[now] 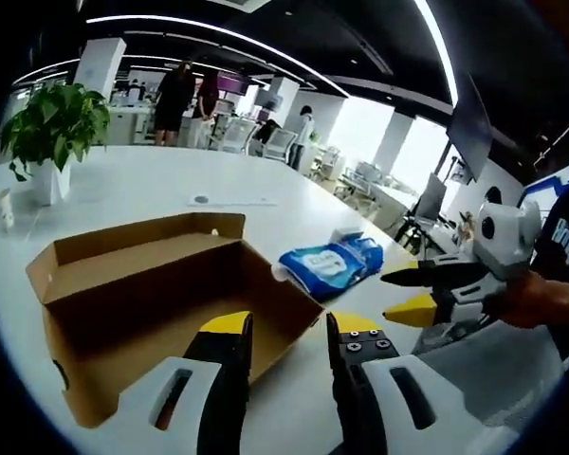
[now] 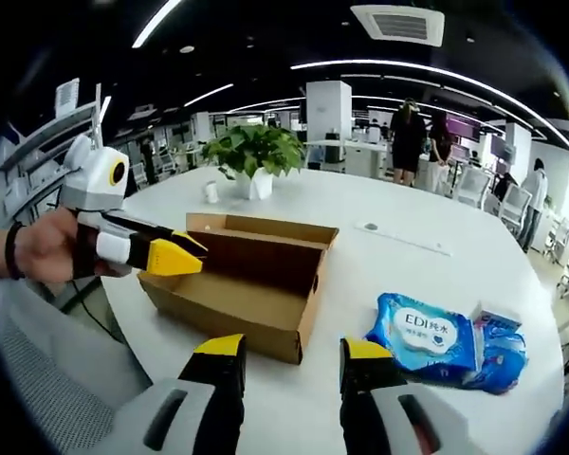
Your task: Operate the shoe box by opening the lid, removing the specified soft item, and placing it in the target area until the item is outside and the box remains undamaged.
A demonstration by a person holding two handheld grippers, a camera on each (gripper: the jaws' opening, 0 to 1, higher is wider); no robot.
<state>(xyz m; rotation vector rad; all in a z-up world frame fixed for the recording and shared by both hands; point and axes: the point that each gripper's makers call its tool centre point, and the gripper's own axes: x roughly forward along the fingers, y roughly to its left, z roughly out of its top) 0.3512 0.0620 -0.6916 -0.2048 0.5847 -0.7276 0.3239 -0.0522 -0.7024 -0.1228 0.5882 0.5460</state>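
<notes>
The open shoe box (image 2: 247, 275) sat on the surface (image 2: 436, 275) with the wipes packet (image 2: 427, 332) lying just beside it, apart. A potted plant (image 2: 254, 156) stood behind the box, farther along the surface.

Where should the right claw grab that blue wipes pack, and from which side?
Judging by its pose, pinch the blue wipes pack across its soft, flat width near the edge facing the right claw, coming from above; it lies flat on the white table, beside the open cardboard box.
</notes>
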